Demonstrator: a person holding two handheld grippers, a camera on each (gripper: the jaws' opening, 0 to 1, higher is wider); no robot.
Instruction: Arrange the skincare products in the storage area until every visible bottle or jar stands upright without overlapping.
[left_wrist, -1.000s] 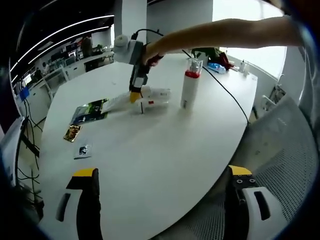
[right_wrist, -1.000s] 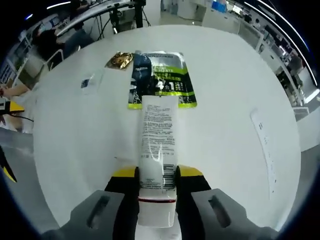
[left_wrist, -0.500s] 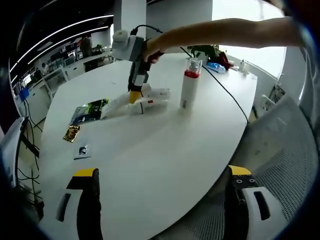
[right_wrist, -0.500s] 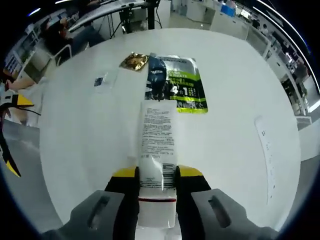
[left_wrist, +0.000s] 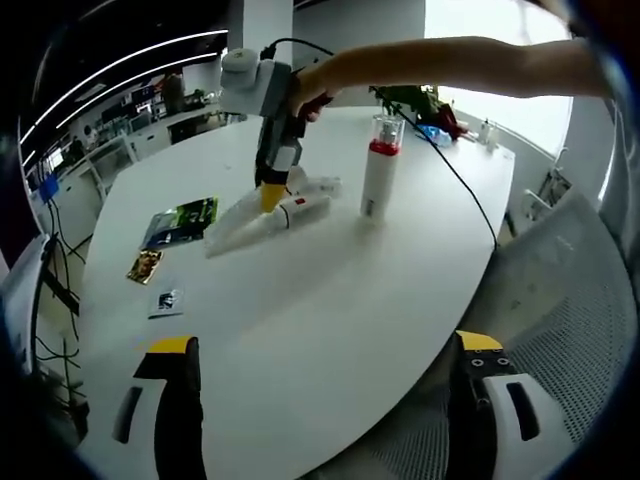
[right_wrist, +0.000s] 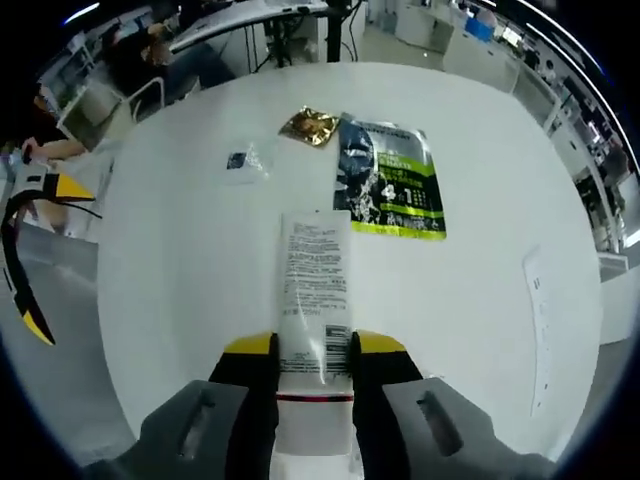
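Jaws of the right gripper (right_wrist: 314, 360) clamp a white tube (right_wrist: 314, 295) near its capped end, the tube raised above the round white table (right_wrist: 180, 250). Beyond it lie a green sachet (right_wrist: 392, 180), a gold packet (right_wrist: 310, 126) and a small clear one (right_wrist: 243, 160). The left gripper (left_wrist: 320, 385) hangs wide open over the table edge; a red-collared white bottle (left_wrist: 379, 170) stands upright farther off, with office desks and bright windows behind.
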